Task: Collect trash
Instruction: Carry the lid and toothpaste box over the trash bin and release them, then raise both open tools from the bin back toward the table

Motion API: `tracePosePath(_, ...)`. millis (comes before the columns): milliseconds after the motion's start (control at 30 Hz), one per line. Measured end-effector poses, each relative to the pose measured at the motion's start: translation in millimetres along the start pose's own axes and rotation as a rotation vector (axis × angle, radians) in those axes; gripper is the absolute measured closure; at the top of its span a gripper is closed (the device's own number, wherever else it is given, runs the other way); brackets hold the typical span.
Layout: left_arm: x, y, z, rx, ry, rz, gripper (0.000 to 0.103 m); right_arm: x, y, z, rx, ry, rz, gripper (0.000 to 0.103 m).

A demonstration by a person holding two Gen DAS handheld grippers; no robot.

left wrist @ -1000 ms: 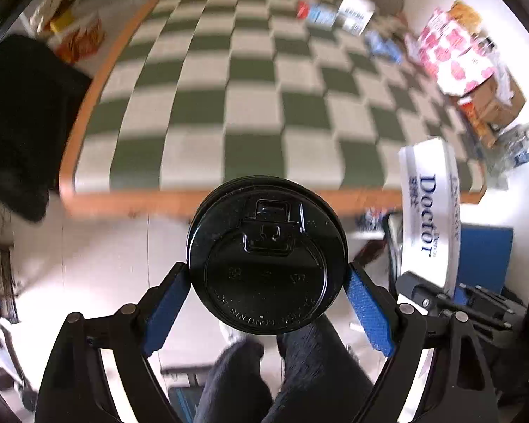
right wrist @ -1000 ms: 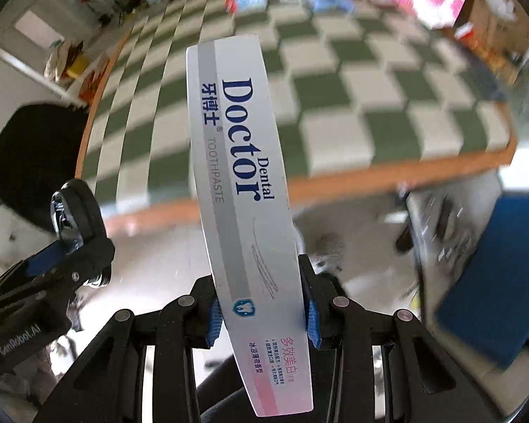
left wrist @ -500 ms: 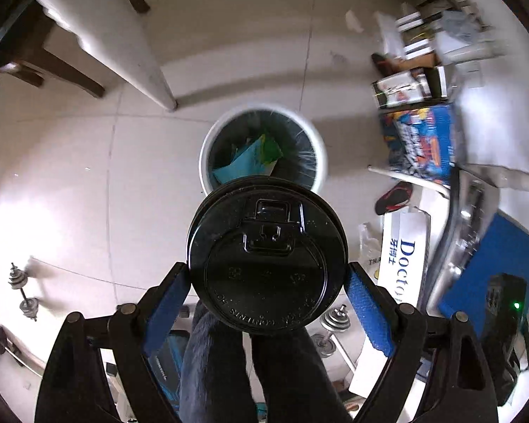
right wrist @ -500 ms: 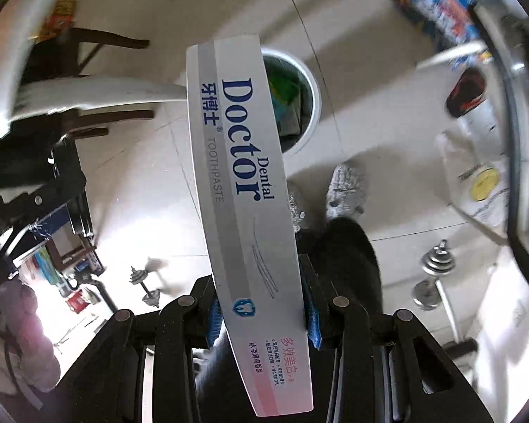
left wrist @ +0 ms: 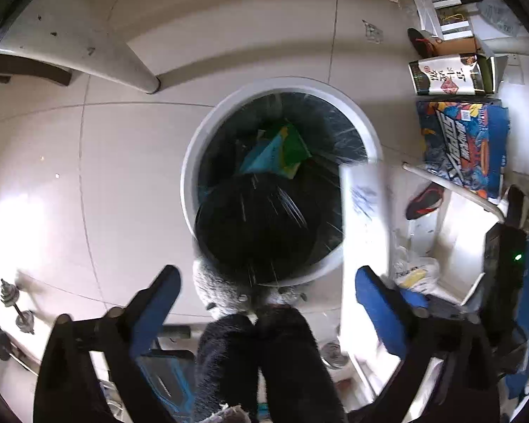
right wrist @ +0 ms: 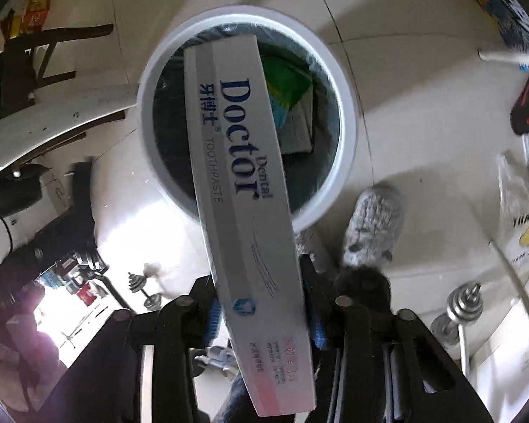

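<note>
Left wrist view: left gripper [left wrist: 264, 294] fingers spread, black cup [left wrist: 261, 225] blurring over bin [left wrist: 194, 162]. Right gripper [right wrist: 262, 305] pinching toothpaste box [right wrist: 243, 176] above bin; long box risking bridging the rim.

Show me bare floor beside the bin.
In the left wrist view, bare tile lies left of the trash bin, between its rim, the table leg and the dumbbell. Its right side is crowded: slipper, blue carton, plastic bag.
</note>
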State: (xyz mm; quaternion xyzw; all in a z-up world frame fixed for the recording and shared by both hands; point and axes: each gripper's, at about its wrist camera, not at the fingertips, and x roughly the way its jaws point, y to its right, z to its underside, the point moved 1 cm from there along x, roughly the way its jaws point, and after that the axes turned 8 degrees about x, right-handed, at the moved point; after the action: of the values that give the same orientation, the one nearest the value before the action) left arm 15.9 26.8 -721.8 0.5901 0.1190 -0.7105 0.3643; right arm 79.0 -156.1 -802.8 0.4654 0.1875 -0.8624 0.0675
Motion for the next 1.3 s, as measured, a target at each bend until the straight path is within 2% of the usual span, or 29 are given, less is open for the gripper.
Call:
tracePosePath(33, -2.0, -2.6, 1.2, 0.002, 0.006, -0.016, 0.000, -1.6, -1.5, -5.0, 0.000, 0.012, 0.008, 0.031)
tracePosePath(67, -3.3, -5.3, 2.3, 0.002, 0.013, -0.030, 0.000, -3.7, -3.0, -6.9, -0.003, 0.032, 0.025, 0.014)
tracePosePath(100, -7.1, -7.1, 5.7, -0.001, 0.022, -0.049, 0.000, -9.2, -7.7, -10.5, -0.006, 0.046, 0.039, 0.005)
tracePosePath(167, -13.8, -8.7, 11.7, 0.000, 0.035, -0.086, 0.000, -15.9, -10.2, -6.1, -0.029, 0.090, 0.095, 0.001)
tracePosePath(300, -26.9, -8.8, 27.0, 0.009, 0.060, -0.188, 0.000, -29.1, -16.3, 5.2, -0.077, 0.164, 0.225, 0.001)
tracePosePath(500, -48.0, -5.2, 50.9, 0.000, 0.082, -0.246, 0.000, -51.4, -22.5, 29.5, -0.098, 0.232, 0.285, 0.001)
tracePosePath(867, -93.6, 17.5, 90.2, -0.009, 0.100, -0.266, 0.000, -107.7, -38.0, 86.7, -0.135, 0.303, 0.317, 0.001)
tracePosePath(1100, -155.2, 34.6, 129.2, -0.003, 0.125, -0.262, 0.000, -159.6, -48.7, 134.5, -0.146, 0.325, 0.305, 0.001)
tracePosePath(1300, -216.4, 47.9, 167.1, 0.022, 0.156, -0.253, 0.000, -223.9, -72.2, 192.8, -0.166, 0.359, 0.276, 0.001)
